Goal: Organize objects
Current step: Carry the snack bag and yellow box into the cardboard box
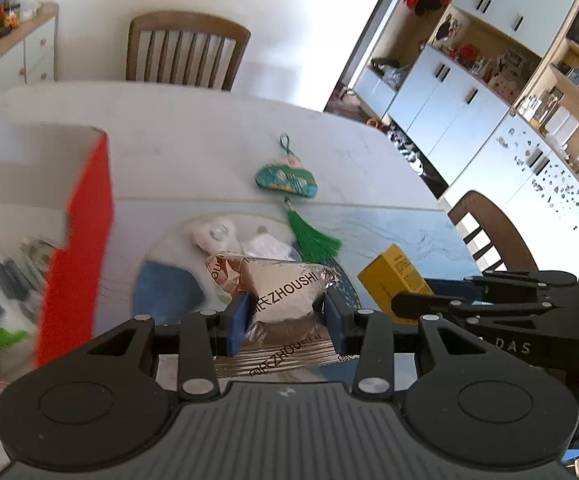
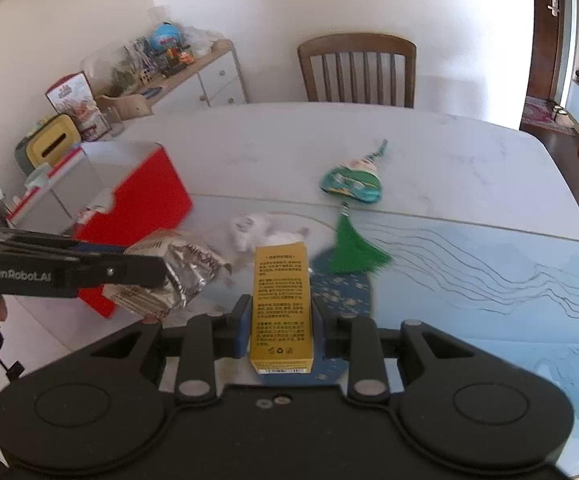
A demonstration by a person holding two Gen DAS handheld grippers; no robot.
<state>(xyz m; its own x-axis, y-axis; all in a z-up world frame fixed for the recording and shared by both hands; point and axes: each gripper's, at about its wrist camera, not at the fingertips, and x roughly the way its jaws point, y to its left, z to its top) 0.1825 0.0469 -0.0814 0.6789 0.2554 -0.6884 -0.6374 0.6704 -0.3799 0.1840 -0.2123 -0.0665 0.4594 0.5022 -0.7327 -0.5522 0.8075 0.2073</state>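
Foil snack pack [image 1: 285, 296] is pinched in the left hand-held gripper [image 1: 285, 316], yellow carton [image 2: 280, 304] lengthwise in the right hand-held gripper [image 2: 280, 326]; red box [image 1: 77, 248] is nearer the left.

A white marble table [image 2: 429, 136] carries a blue mat [image 2: 489, 280], a red box [image 2: 145, 200], a green tasselled sachet [image 2: 351, 180] and a white plush [image 2: 249, 226].
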